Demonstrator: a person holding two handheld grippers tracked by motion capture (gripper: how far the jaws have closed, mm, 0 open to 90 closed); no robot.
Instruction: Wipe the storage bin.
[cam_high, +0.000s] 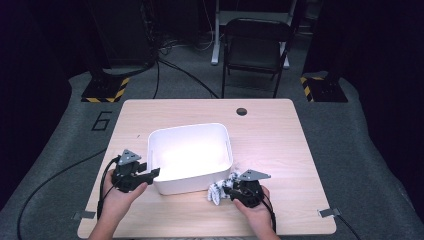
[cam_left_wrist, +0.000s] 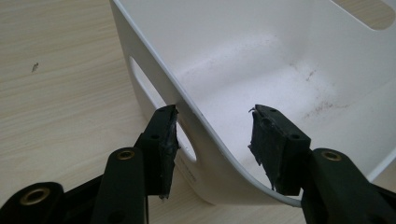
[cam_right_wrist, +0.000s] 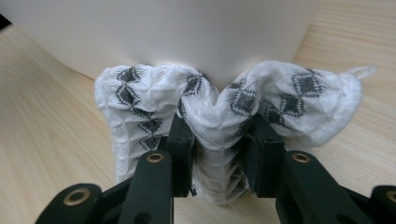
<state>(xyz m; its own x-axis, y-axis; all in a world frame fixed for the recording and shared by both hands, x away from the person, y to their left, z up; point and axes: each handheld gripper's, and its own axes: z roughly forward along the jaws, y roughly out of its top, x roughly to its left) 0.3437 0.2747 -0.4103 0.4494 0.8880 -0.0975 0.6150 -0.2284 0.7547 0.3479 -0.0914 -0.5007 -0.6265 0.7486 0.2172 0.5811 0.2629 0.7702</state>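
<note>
Keep the right tongs (cam_right_wrist: 215, 154) clamped on the patterned sock (cam_right_wrist: 219, 107) at lower centre, against the white bin (cam_high: 192, 185) on the worktop (cam_high: 280, 150). Left tongs (cam_left_wrist: 212, 140) stand apart, straddling its wall; steady it there.

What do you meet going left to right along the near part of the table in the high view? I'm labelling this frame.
Left claw → white bin → black-and-white patterned cloth → right claw, which is shut on the cloth.
</note>
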